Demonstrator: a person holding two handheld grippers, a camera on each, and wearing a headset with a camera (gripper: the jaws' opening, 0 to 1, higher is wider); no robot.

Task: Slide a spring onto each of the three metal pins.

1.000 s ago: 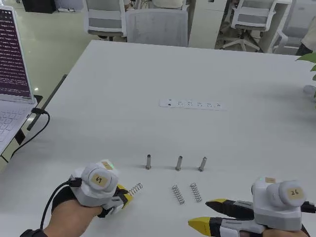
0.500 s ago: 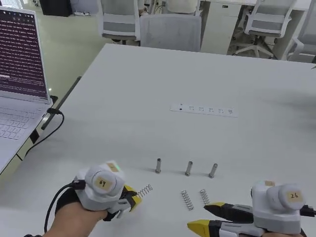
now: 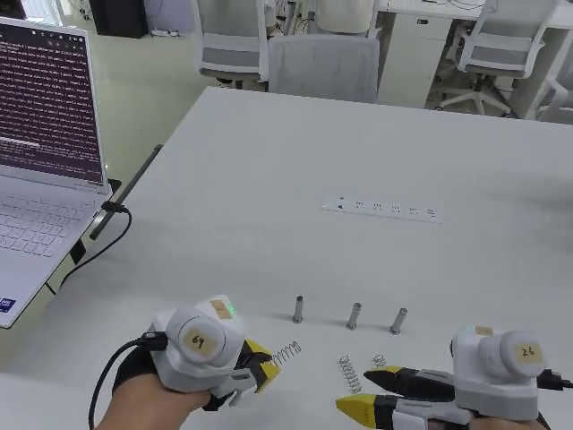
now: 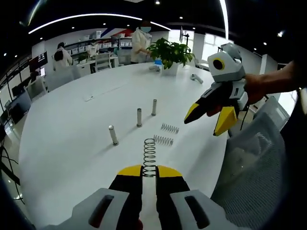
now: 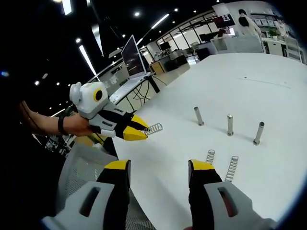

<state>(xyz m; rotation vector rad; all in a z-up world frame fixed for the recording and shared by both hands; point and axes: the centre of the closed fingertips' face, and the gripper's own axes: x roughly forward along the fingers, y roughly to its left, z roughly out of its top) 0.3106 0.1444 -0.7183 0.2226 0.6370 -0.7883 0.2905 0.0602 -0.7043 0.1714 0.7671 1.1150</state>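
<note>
The left tool (image 4: 149, 168) has edged its spring (image 4: 149, 153) nearer the three pins (image 4: 139, 116), which stand upright at its 12 o'clock; it pinches the spring's end. The right tool (image 5: 159, 164) gapes wide and empty, with two loose springs (image 5: 210, 155) on the counter (image 3: 358, 143) at its 1 o'clock.

We see a white table (image 3: 269, 161). On it three pins (image 3: 354, 315) stand upright in a row, apart from one another, and two springs (image 3: 347, 374) lie side by side just in front of them (below the middle and right ones). A white power strip (image 3: 381, 210) lies flat further back, well apart from the pins.
</note>
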